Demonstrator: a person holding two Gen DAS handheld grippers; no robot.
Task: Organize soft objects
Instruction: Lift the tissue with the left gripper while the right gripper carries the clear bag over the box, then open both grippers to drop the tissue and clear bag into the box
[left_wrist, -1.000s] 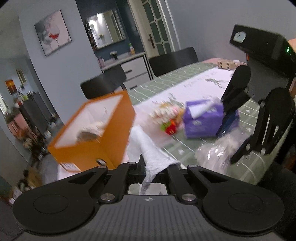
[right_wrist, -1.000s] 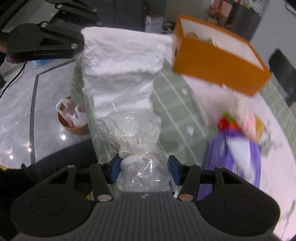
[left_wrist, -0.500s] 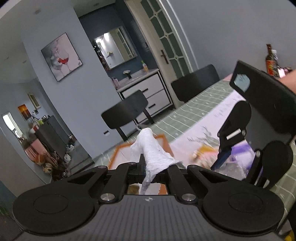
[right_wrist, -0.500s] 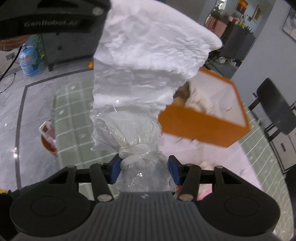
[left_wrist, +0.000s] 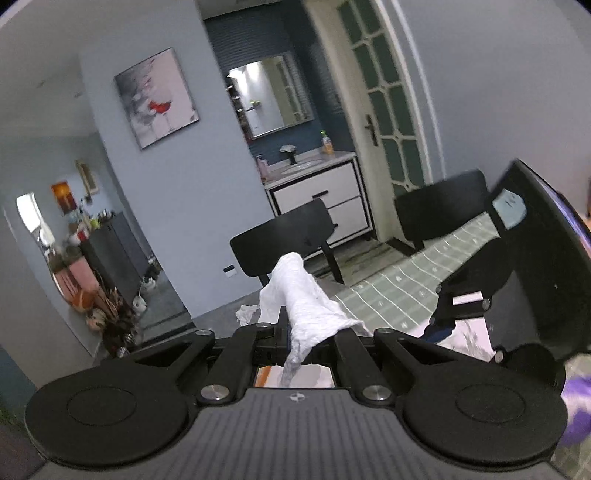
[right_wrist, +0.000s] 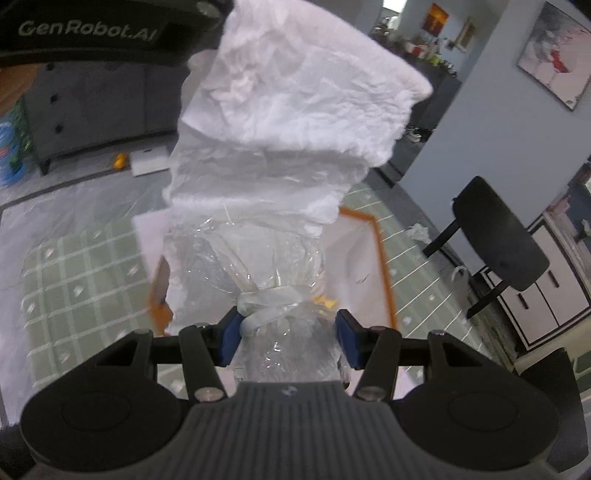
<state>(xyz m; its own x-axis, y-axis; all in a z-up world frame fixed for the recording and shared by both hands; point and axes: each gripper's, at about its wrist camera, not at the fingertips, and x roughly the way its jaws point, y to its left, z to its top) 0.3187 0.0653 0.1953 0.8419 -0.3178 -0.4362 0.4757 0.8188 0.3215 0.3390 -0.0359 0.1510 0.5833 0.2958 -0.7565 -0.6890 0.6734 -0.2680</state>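
My left gripper (left_wrist: 304, 332) is shut on the upper end of a white soft cloth (left_wrist: 301, 295), which sticks up between its jaws. My right gripper (right_wrist: 290, 338) is shut on the knotted neck of a clear plastic bag (right_wrist: 258, 258) that wraps the lower part of the same white cloth (right_wrist: 295, 96). The cloth stretches from one gripper to the other, held in the air. The orange box (right_wrist: 380, 258) with a white inside sits on the table directly behind the bag, open side up. A sliver of it shows under the left gripper (left_wrist: 264, 376).
The table has a green checked cloth (right_wrist: 85, 266). Black chairs stand at its far side (left_wrist: 288, 240) (right_wrist: 502, 243). A crumpled tissue (right_wrist: 417, 232) lies near the box. The right gripper's body (left_wrist: 517, 266) fills the right of the left wrist view. A purple pack (left_wrist: 576, 406) shows at that view's right edge.
Both grippers have risen and moved toward the orange box with the cloth and bag held between them. The box now lies below and behind the bag. The left view has tilted up toward the room.
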